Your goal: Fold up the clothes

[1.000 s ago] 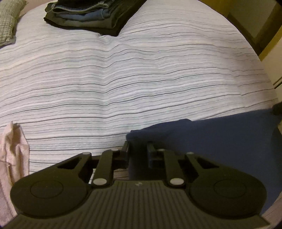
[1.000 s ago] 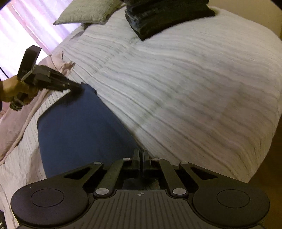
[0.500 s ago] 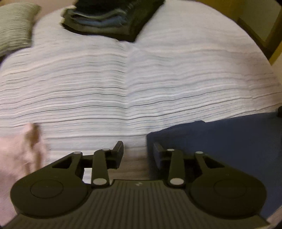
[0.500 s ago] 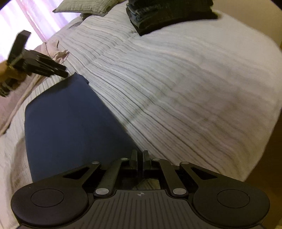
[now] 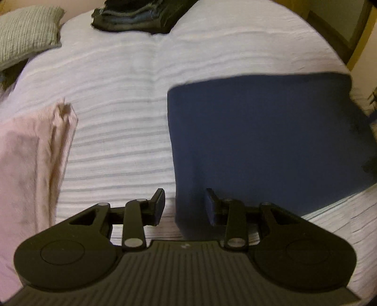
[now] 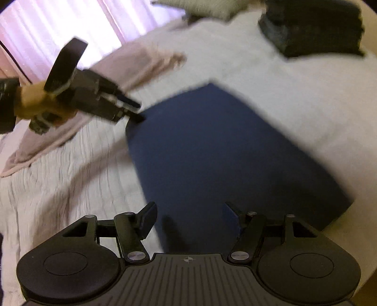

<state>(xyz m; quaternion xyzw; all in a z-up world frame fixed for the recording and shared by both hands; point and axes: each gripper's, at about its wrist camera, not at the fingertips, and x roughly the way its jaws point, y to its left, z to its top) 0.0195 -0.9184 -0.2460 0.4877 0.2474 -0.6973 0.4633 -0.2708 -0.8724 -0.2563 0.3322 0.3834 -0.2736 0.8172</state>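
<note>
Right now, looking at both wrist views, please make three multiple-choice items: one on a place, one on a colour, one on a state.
1. Where does the stack of dark folded clothes lie?
A. at the far end of the bed
B. on the floor
C. on the navy garment

2. What colour is the flat folded garment near both tongs?
A. pink
B. navy blue
C. green

3. How do the left tongs and right tongs stand?
A. both shut
B. only the left open
C. both open

Answers: 1 A, it sits far up the striped bedspread; 2 B, the pink cloth lies apart, to its left; 3 C, a clear gap shows between each pair of fingers.
</note>
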